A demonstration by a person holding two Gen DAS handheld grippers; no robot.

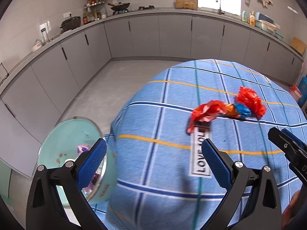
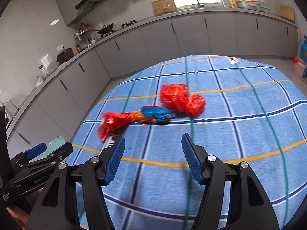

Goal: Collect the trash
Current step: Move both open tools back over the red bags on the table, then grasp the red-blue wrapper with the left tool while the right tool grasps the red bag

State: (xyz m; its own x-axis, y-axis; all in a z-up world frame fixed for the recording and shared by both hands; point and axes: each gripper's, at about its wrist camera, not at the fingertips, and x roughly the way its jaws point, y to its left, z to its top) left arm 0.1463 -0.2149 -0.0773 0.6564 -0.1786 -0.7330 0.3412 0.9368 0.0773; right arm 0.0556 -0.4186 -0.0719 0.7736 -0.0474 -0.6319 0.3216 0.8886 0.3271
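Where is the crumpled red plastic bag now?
The crumpled red plastic bag lies on the blue checked tablecloth, ahead of the right gripper in its wrist view, touching the blue-and-orange wrapper on its left.

Both wrist views angled down, close over the checked tablecloth (image 1: 172,153), sharing red wrappers (image 2: 180,97), kitchen counter (image 2: 191,11)

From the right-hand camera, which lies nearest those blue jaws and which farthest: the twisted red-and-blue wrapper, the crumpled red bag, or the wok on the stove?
1. Red-and-blue wrapper: just ahead, slightly left, on the checked cloth.
2. Crumpled red bag: behind the wrapper, mid-table.
3. Wok: on the far counter, upper left.
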